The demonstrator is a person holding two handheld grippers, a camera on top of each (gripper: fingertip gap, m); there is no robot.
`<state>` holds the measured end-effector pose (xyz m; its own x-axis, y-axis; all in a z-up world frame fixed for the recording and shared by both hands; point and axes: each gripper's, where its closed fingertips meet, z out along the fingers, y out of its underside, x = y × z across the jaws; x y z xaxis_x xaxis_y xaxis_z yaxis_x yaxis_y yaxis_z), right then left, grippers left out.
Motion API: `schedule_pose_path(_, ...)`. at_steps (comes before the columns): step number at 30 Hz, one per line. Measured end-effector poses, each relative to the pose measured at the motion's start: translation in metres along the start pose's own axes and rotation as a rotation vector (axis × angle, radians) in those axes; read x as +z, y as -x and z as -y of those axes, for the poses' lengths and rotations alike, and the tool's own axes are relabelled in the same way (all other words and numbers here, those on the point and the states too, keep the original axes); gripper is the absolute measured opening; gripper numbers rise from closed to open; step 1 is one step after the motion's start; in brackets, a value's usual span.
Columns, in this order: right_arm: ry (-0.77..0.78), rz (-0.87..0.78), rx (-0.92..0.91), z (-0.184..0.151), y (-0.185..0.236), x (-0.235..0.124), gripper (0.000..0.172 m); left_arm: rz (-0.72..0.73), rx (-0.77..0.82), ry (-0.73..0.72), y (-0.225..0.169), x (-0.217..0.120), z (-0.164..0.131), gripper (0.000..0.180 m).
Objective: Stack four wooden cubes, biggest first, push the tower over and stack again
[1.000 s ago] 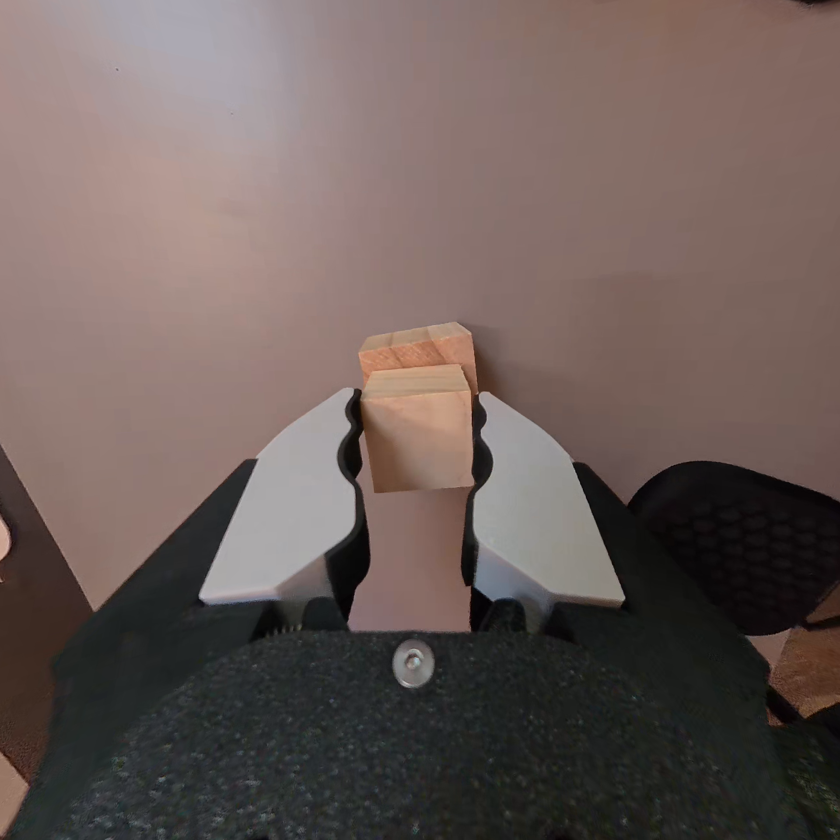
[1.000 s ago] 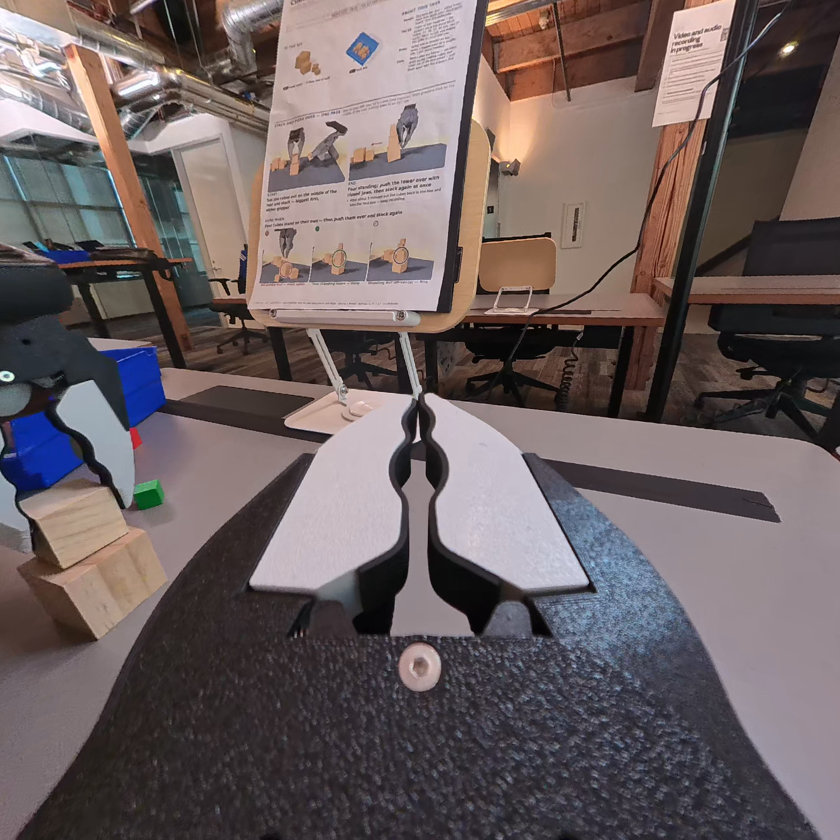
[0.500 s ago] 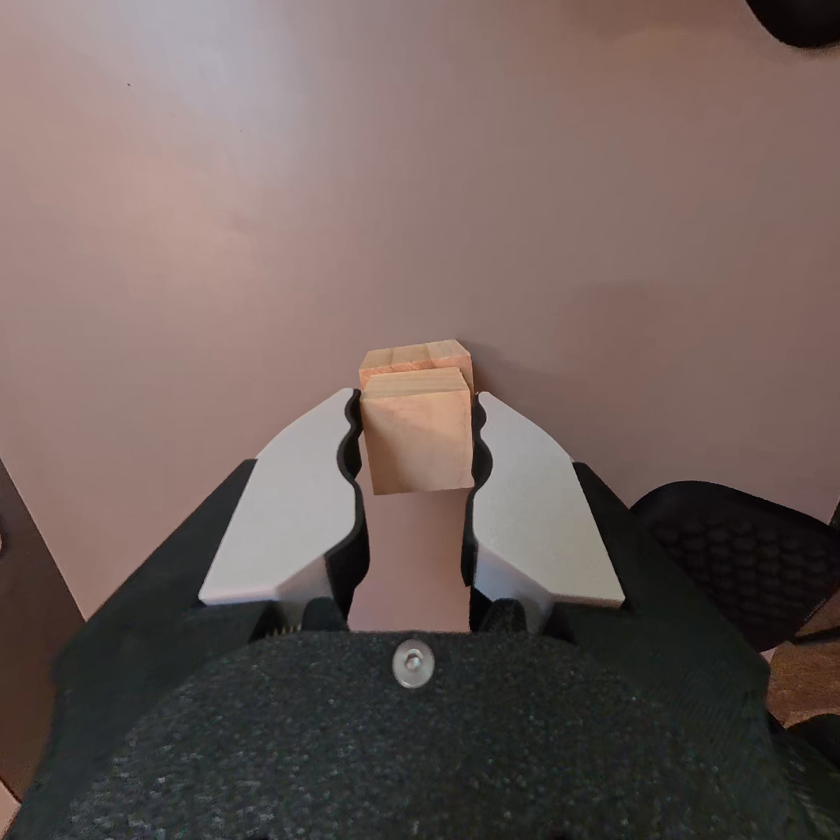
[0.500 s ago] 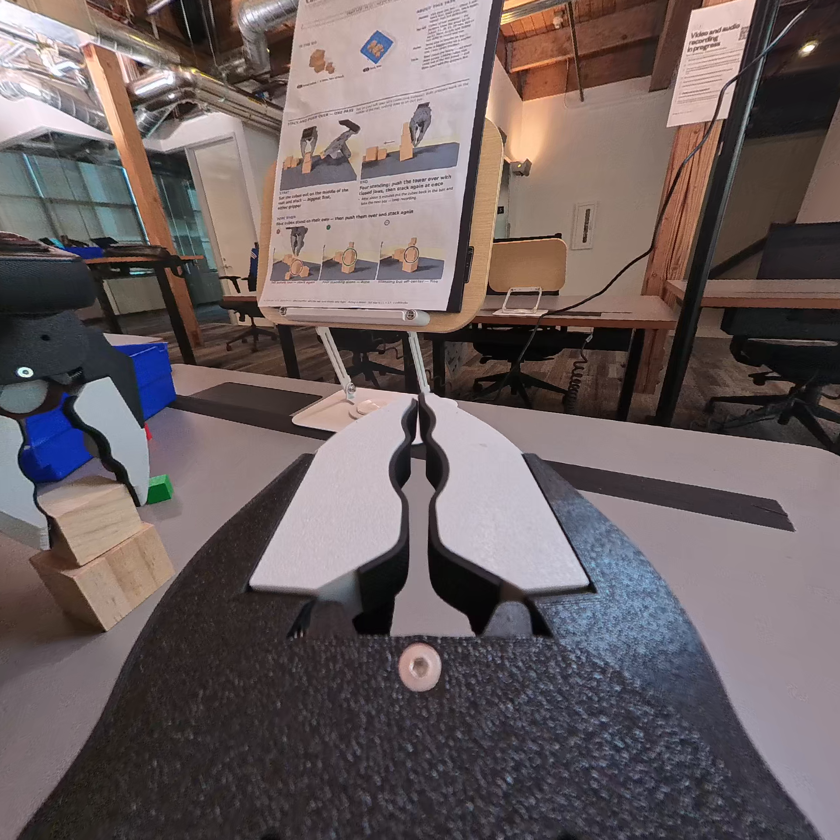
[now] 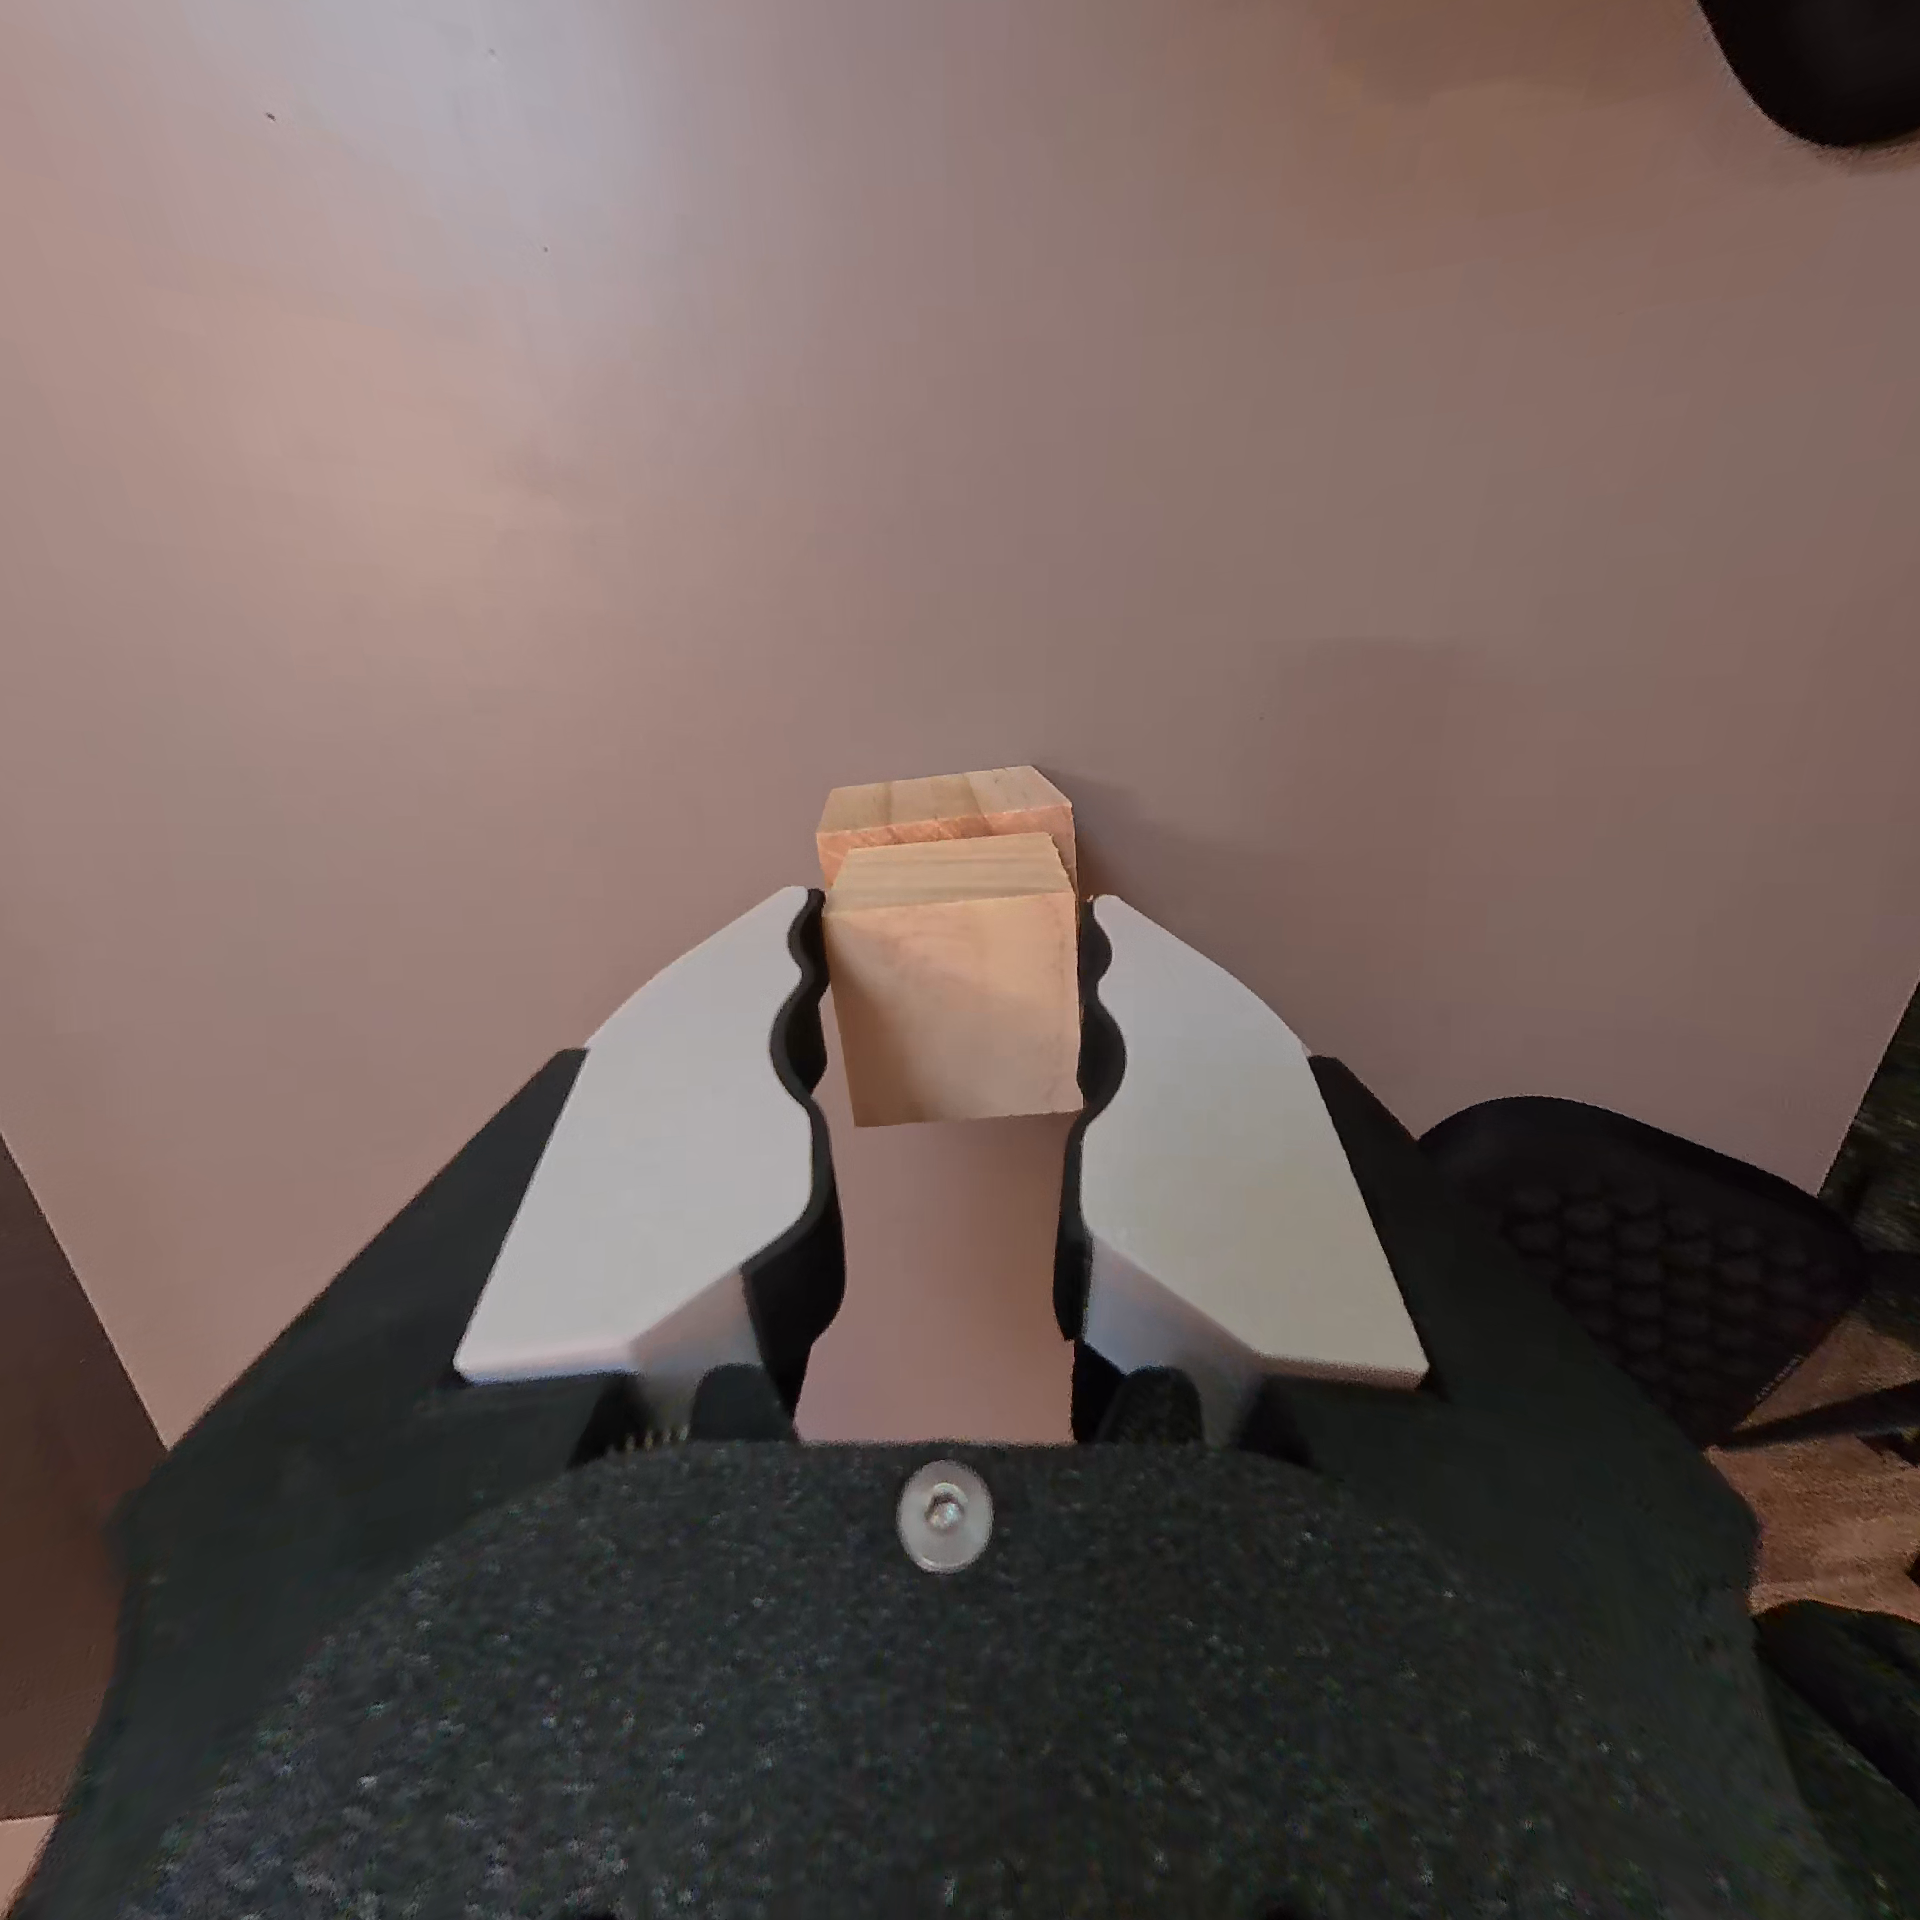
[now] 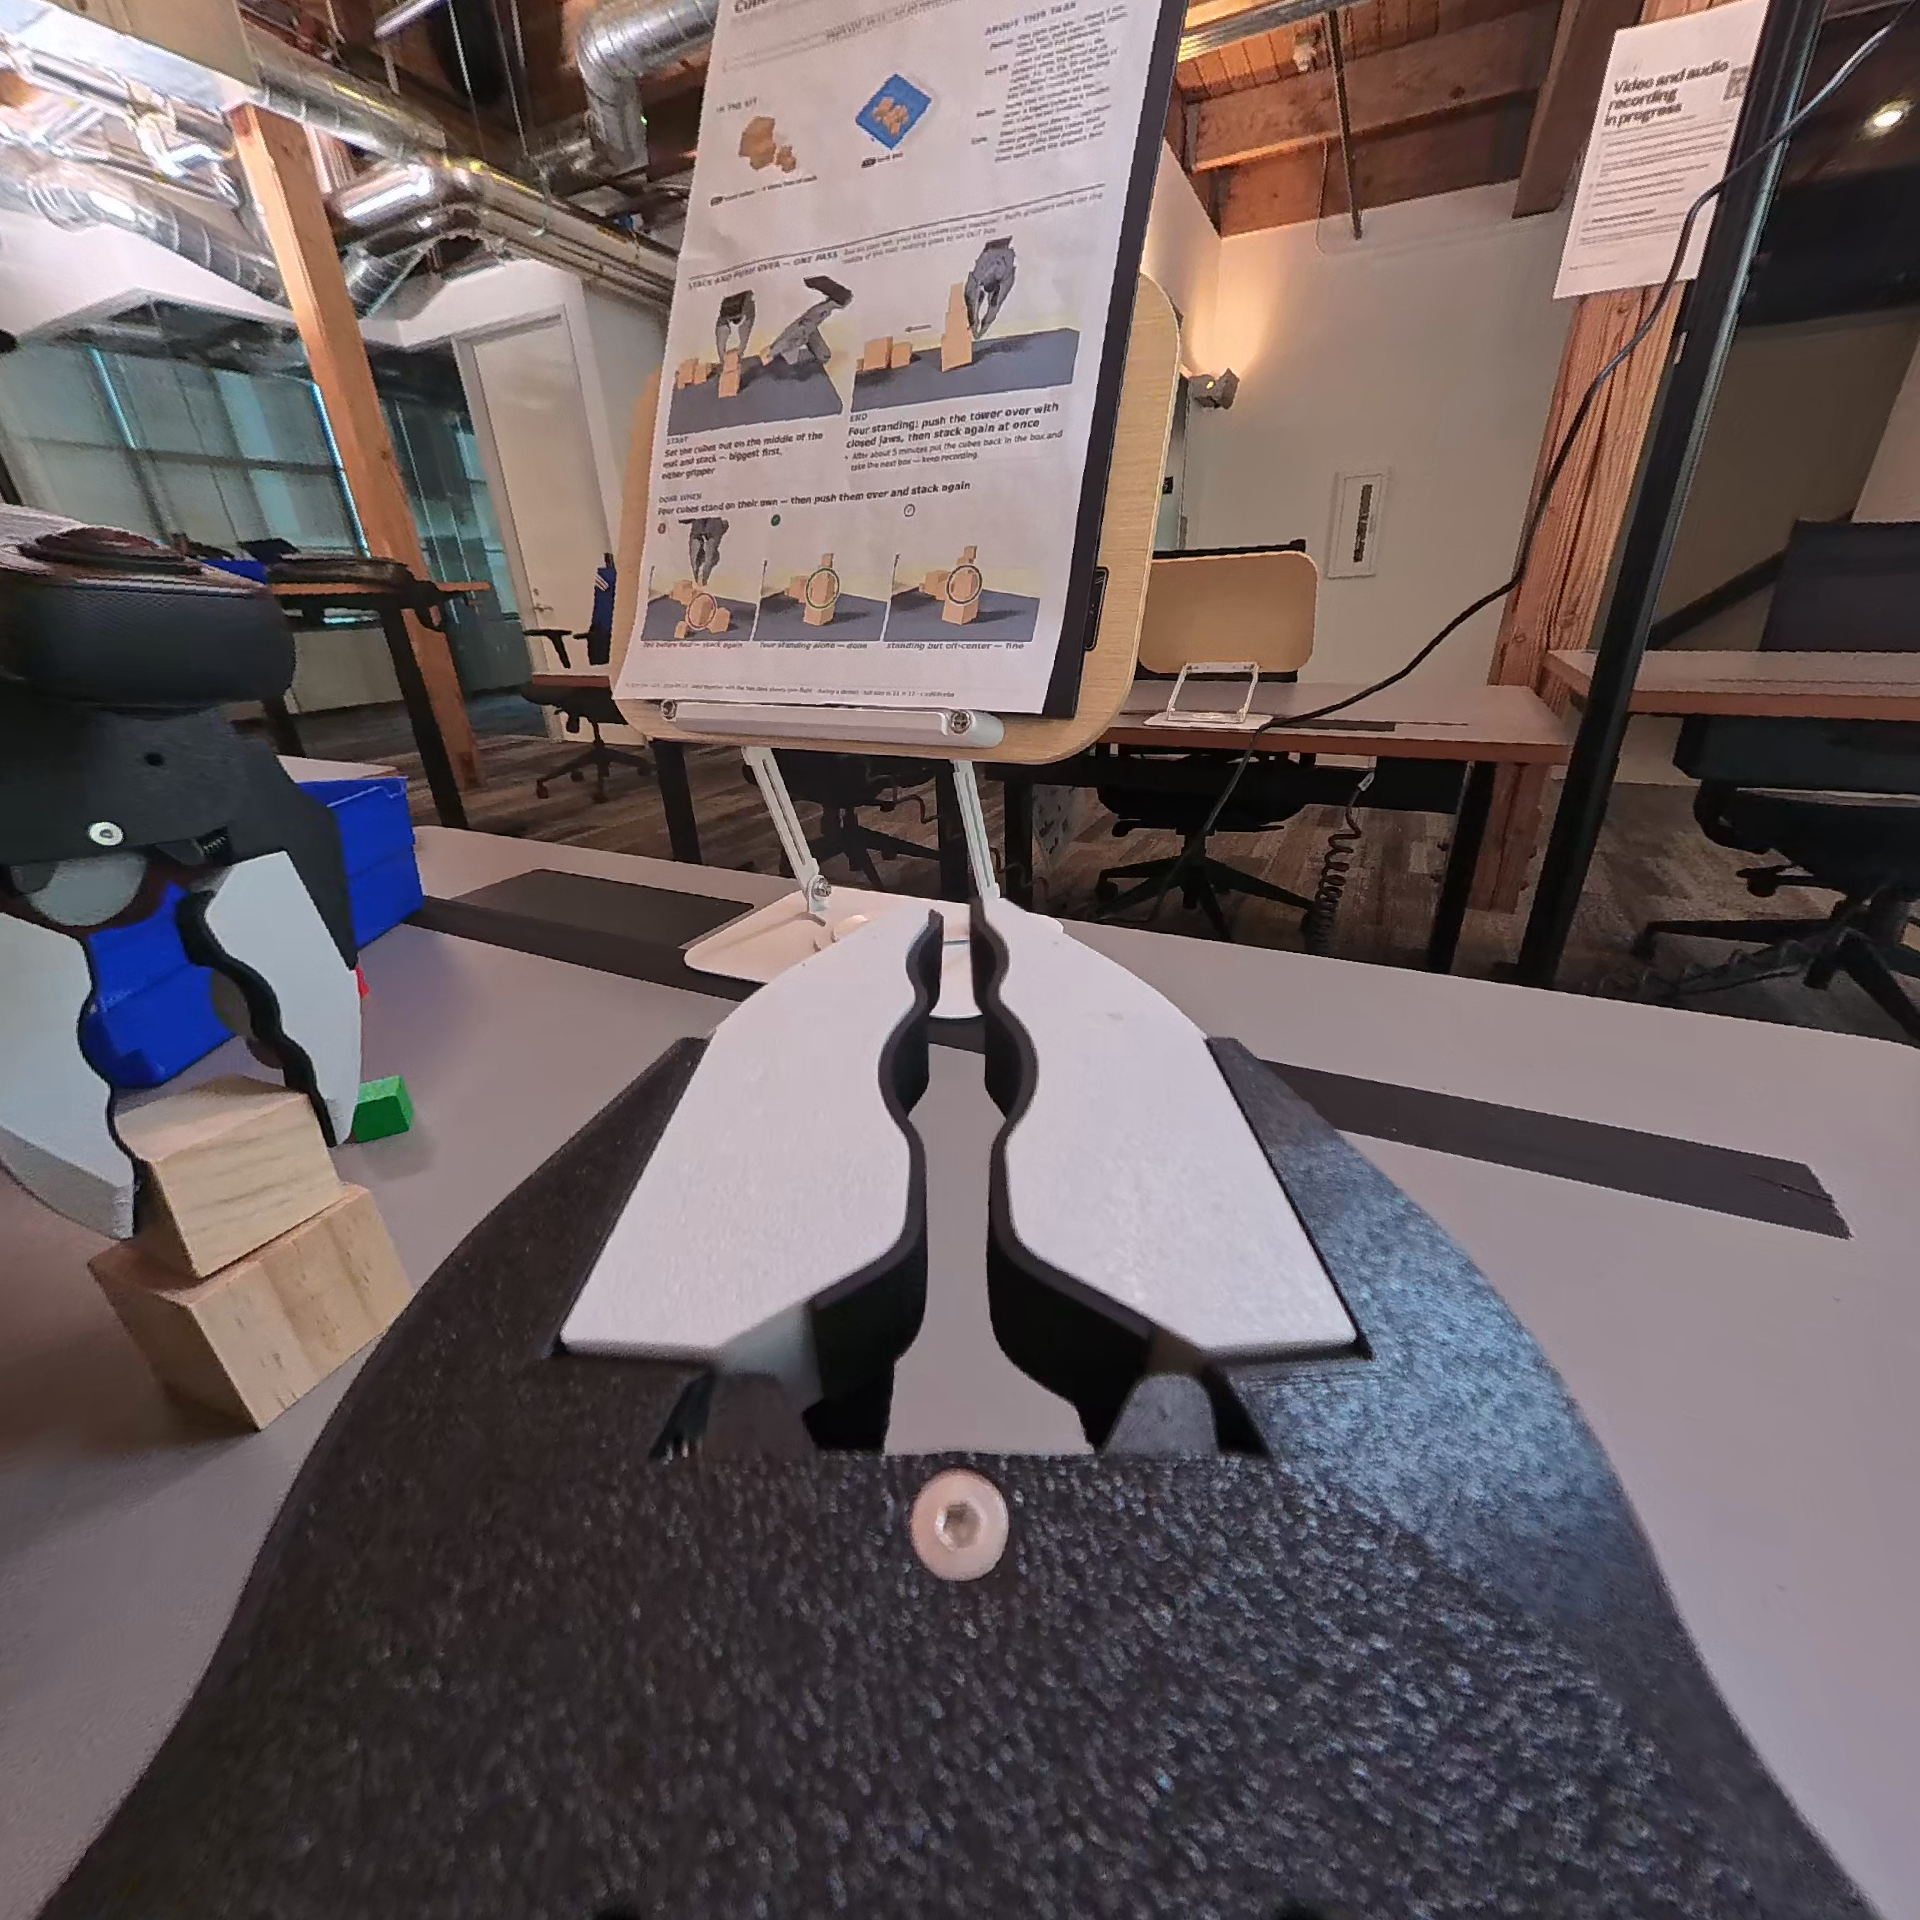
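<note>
My left gripper (image 5: pixel 945 914) points down at the table (image 5: pixel 623 520) and is shut on a small wooden cube (image 5: pixel 956 1018), with both pads against its sides. That cube sits on top of a larger wooden cube (image 5: pixel 935 805). The right wrist view shows the same gripper (image 6: pixel 223 1164) at the far left, with the small cube (image 6: pixel 234 1184) resting a little askew on the larger cube (image 6: pixel 260 1320). My right gripper (image 6: pixel 956 920) hovers above the table to the right of the stack. Its fingertips stand a narrow slit apart with nothing between them.
A small green block (image 6: pixel 381 1107) and a blue bin (image 6: pixel 364 852) lie behind the stack. A stand with a printed sheet (image 6: pixel 894 416) is at the table's far edge, and a black strip (image 6: pixel 1558 1143) runs across the top. A black chair (image 5: pixel 1662 1268) is beside the table. Across from one pair of fingers to the other is roughly 25 cm.
My right gripper's fingertips touched before and have now parted slightly. The left gripper keeps its hold on the small cube and has shifted only a little over the larger cube.
</note>
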<state>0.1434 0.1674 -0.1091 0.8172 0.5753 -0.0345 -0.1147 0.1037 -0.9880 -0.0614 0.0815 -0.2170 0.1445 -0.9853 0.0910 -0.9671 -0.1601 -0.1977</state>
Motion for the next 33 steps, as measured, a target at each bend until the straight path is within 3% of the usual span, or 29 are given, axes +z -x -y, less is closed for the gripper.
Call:
schedule_pose_path(5,-0.002,-0.004,0.001,0.001,-0.001,0.0,0.006,-0.001,0.0,-0.006,0.0,0.0,0.001,0.046)
schedule_pose_path(10,0.0,-0.004,0.015,0.002,-0.002,-0.001,0.008,0.004,-0.003,-0.064,0.002,-0.005,0.005,0.06)
schedule_pose_path(15,0.001,-0.01,0.017,0.001,-0.003,-0.001,0.009,0.002,-0.016,-0.267,-0.001,-0.037,0.021,0.061)
schedule_pose_path(21,0.006,-0.014,0.015,0.0,-0.003,0.0,0.01,0.161,-0.164,-0.541,0.037,-0.082,0.014,0.056)
schedule_pose_path(27,0.008,-0.02,0.058,0.002,-0.005,-0.001,0.011,0.475,-0.418,-0.96,0.086,-0.132,-0.033,0.037)
schedule_pose_path(30,0.014,-0.018,0.082,0.0,-0.006,0.0,0.011,0.517,-0.607,-0.966,0.095,-0.116,-0.077,0.034)
schedule_pose_path(33,0.016,-0.009,0.097,-0.001,-0.005,0.001,0.011,0.499,-0.72,-0.828,0.098,-0.075,-0.113,0.036)
